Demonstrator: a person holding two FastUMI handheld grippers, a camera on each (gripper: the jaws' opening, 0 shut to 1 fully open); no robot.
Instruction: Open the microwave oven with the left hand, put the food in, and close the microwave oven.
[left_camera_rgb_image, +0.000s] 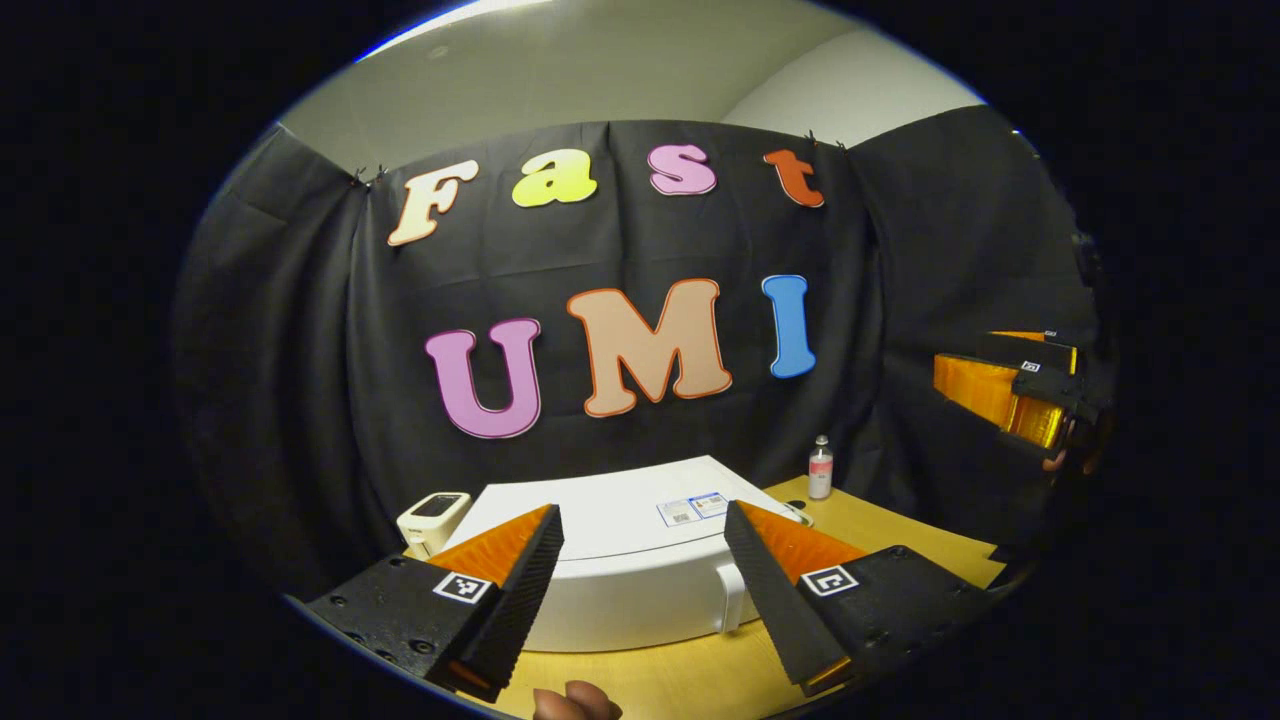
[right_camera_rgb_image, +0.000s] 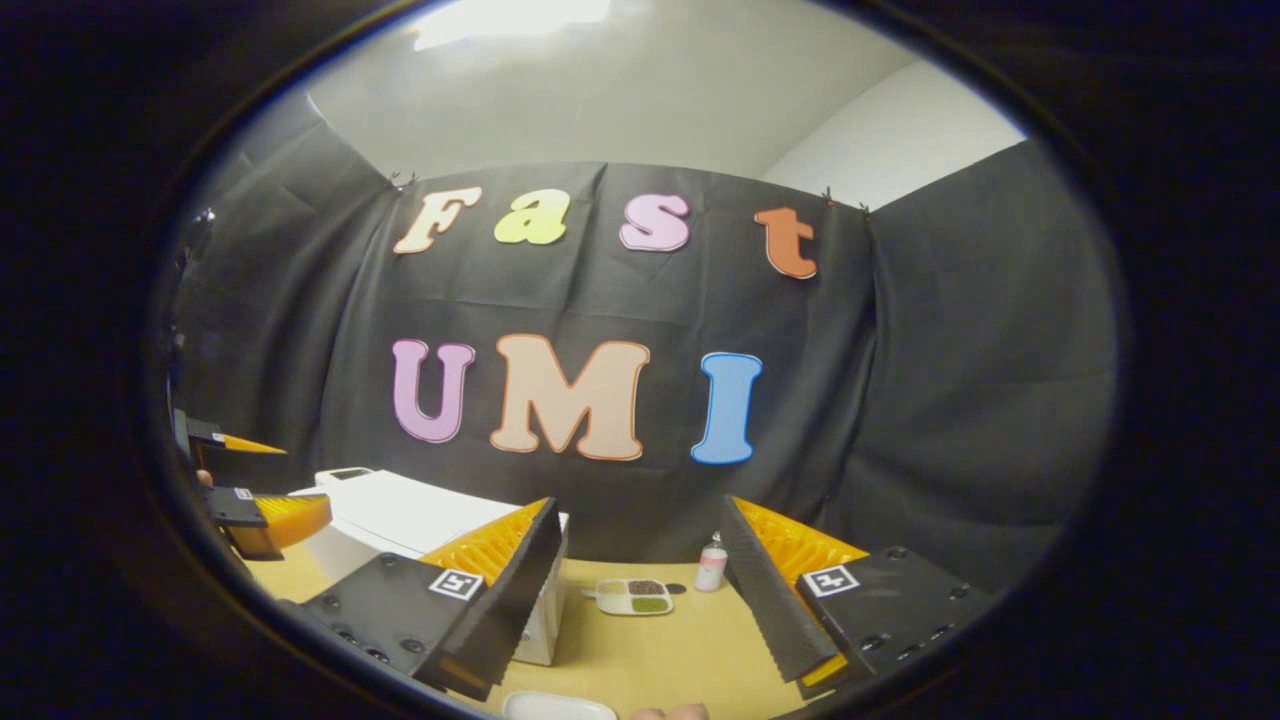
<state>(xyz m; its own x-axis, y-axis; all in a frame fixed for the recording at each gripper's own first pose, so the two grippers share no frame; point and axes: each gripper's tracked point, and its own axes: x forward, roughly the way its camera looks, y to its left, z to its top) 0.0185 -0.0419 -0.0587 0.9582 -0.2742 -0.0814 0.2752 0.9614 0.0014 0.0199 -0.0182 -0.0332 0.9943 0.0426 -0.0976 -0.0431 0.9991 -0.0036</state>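
The white microwave (left_camera_rgb_image: 620, 570) stands on the wooden table (left_camera_rgb_image: 900, 530), door shut, with its handle (left_camera_rgb_image: 735, 596) at the front right corner. My left gripper (left_camera_rgb_image: 643, 515) hovers open in front of and above it, holding nothing. In the right gripper view the microwave (right_camera_rgb_image: 395, 520) is at the left, and the food, a small white compartment tray (right_camera_rgb_image: 635, 596) with dark and green portions, lies on the table (right_camera_rgb_image: 660, 650) beyond my open, empty right gripper (right_camera_rgb_image: 640, 510). The left gripper (right_camera_rgb_image: 255, 515) shows at the far left. The right gripper (left_camera_rgb_image: 1010, 390) shows at the far right, raised.
A small bottle (left_camera_rgb_image: 820, 468) stands behind the microwave's right side, near the tray (right_camera_rgb_image: 711, 567). A small white device (left_camera_rgb_image: 432, 515) sits left of the microwave. A white dish rim (right_camera_rgb_image: 558, 707) lies at the near table edge. A person's fingertip (left_camera_rgb_image: 575, 700) shows below.
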